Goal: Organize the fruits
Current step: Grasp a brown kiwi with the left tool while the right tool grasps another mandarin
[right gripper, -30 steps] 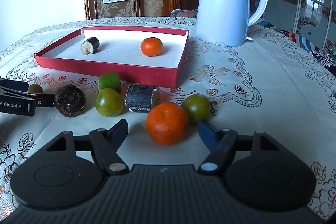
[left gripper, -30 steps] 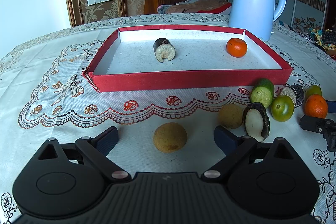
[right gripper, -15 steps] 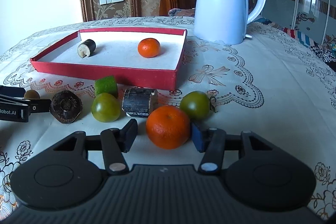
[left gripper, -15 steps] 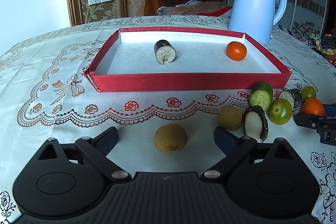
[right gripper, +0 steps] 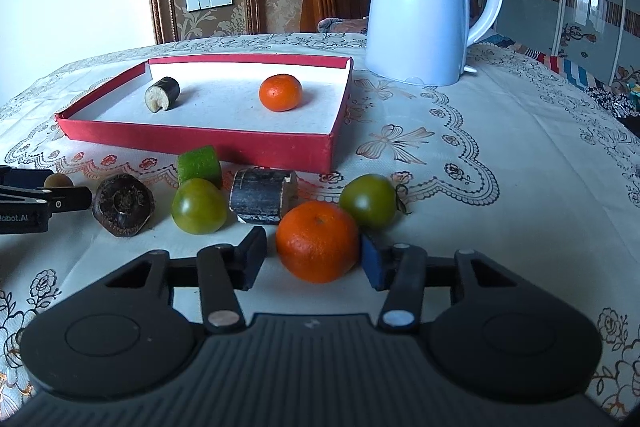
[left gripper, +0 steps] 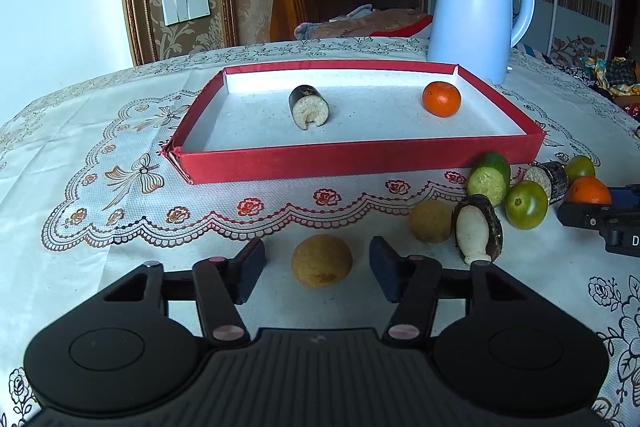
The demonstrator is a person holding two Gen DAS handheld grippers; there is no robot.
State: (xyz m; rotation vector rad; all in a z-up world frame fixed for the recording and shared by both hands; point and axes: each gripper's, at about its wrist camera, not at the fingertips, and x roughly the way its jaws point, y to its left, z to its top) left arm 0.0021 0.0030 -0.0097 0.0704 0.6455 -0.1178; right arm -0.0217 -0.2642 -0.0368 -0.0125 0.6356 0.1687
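My left gripper (left gripper: 318, 273) rests low on the tablecloth. Its jaws are closing around a round tan fruit (left gripper: 322, 261), and a gap shows on each side of it. My right gripper (right gripper: 313, 259) is closing around an orange (right gripper: 318, 241). The right pad touches its skin, while the left pad stands a sliver off. Beyond both lies the red tray (left gripper: 360, 163), holding a second orange (left gripper: 441, 99) and a dark-skinned cut piece (left gripper: 308, 107).
Between the grippers lie another tan fruit (left gripper: 430, 221), a dark cut piece (left gripper: 478, 227), a cucumber chunk (right gripper: 199, 167), two green tomatoes (right gripper: 199, 206) (right gripper: 370, 201) and a dark block (right gripper: 264, 197). A pale blue kettle (right gripper: 424, 3) stands behind the tray's right corner.
Both pairs of jaws have narrowed: the left from wide open to close around the tan fruit, the right in steps onto the orange. Neither hand has shifted.
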